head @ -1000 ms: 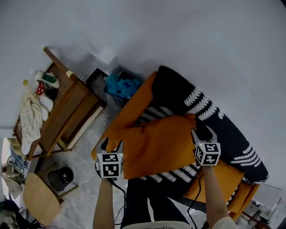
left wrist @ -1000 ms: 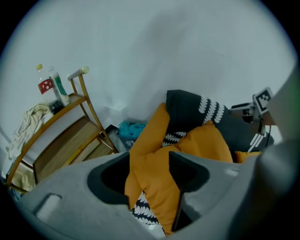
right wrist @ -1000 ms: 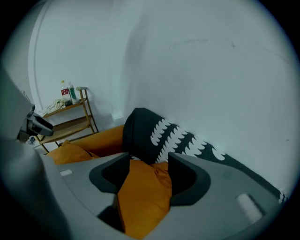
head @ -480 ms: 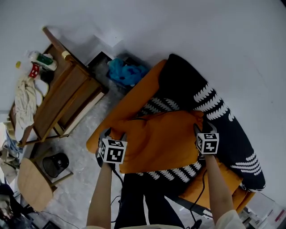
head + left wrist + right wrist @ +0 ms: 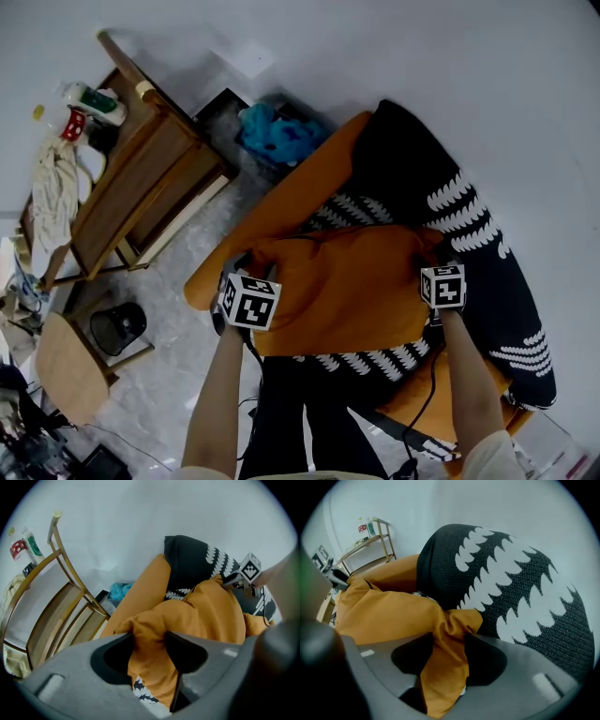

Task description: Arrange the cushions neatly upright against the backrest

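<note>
Orange cushion, centre frame, pinched at both corners by left gripper and right gripper, jaws just closing tighter; next, prop it upright against backrest.

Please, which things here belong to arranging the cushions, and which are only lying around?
Belong to the job: orange cushion, black patterned cushion, orange sofa.

Only lying around: wooden shelf, white cloth, blue fabric heap, wooden seat.
</note>
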